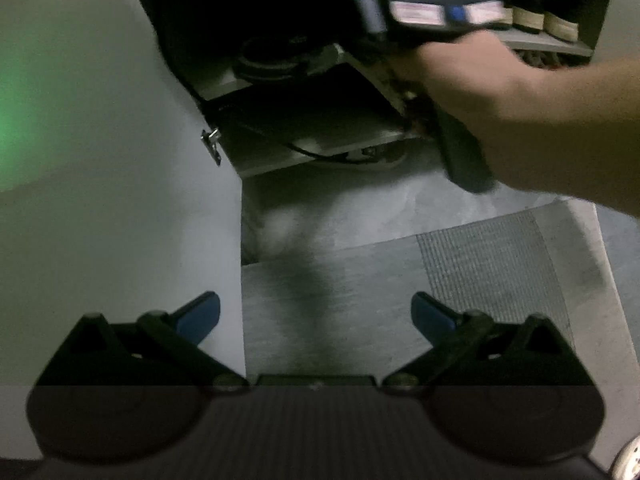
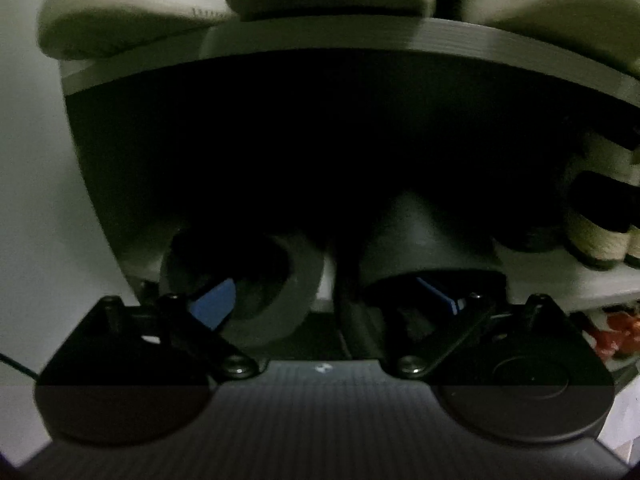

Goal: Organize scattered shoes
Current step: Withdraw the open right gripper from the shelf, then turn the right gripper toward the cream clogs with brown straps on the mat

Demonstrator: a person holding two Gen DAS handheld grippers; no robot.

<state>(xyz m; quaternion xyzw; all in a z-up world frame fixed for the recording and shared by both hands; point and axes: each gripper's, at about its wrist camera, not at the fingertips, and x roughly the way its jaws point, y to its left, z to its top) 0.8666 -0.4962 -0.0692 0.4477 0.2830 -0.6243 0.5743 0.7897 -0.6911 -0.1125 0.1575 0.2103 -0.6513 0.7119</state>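
Observation:
In the right wrist view, my right gripper [image 2: 326, 300] stands open in the dark lower bay of a shoe cabinet. Two dark grey shoes sit there side by side, the left shoe [image 2: 276, 276] heel-first and the right shoe [image 2: 424, 236] beside it. The blue pads [image 2: 214, 304] lie in front of the two shoes and press on neither. My left gripper [image 1: 316, 316] is open and empty, pointing down over a grey mat [image 1: 480, 264]. In the left wrist view a hand [image 1: 500, 92] holds the right tool up at the cabinet.
White sneakers [image 2: 120, 12] line the shelf [image 2: 400, 36] above the bay. Rope-soled shoes [image 2: 596, 240] stand to the right on the lower shelf [image 2: 540, 276]. The white cabinet door [image 1: 100, 160] hangs open on the left. A red item [image 2: 616, 332] lies below right.

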